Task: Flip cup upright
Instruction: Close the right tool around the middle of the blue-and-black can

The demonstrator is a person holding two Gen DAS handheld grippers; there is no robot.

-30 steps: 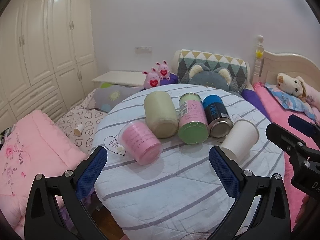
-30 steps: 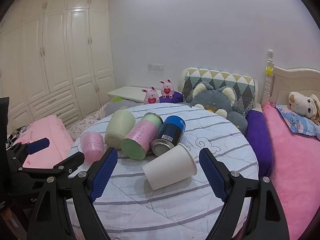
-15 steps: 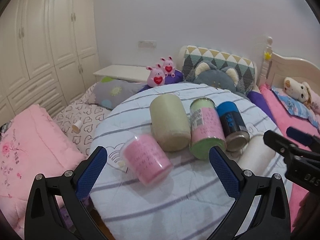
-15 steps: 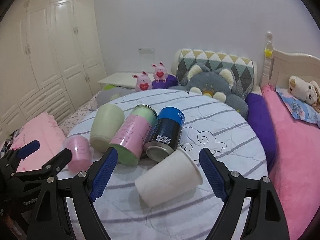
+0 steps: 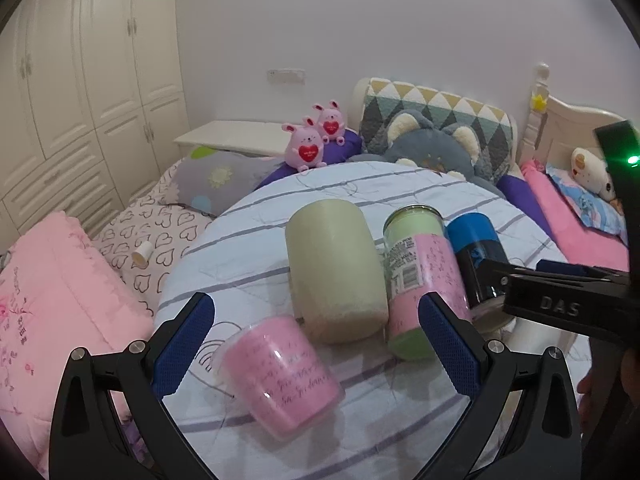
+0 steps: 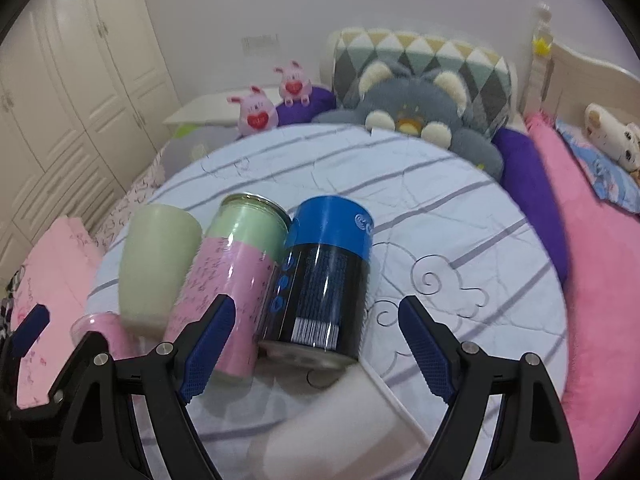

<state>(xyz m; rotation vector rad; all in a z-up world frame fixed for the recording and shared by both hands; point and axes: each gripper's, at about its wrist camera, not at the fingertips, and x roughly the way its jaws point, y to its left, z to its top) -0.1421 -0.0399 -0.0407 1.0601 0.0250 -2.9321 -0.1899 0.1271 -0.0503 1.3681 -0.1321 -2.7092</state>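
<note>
1. Cups are lying on their sides in a row on the round quilted table (image 5: 400, 432): a pink plastic cup (image 5: 280, 376) at lower centre of the left wrist view, a pale green cup (image 5: 334, 272) above it, a pink-and-green tumbler (image 5: 420, 276) and a blue-and-black can (image 6: 320, 280) beside those.
2. The white paper cup (image 6: 332, 428) is sitting blurred at the bottom of the right wrist view, lying on its side between the fingers of the right gripper (image 6: 310, 350), whose jaws are standing wide and gripping nothing.
3. The left gripper (image 5: 316, 352) is hanging with jaws spread wide and empty, the pink plastic cup lying between its fingers.
4. Risk, as a judgement: the paper cup is looking thin-walled, so a hard squeeze is likely to crush it, and closing off-centre is likely to roll it into the can.
5. The soft quilt is offering an uneven base, so a cup set upright is liable to tip.
</note>
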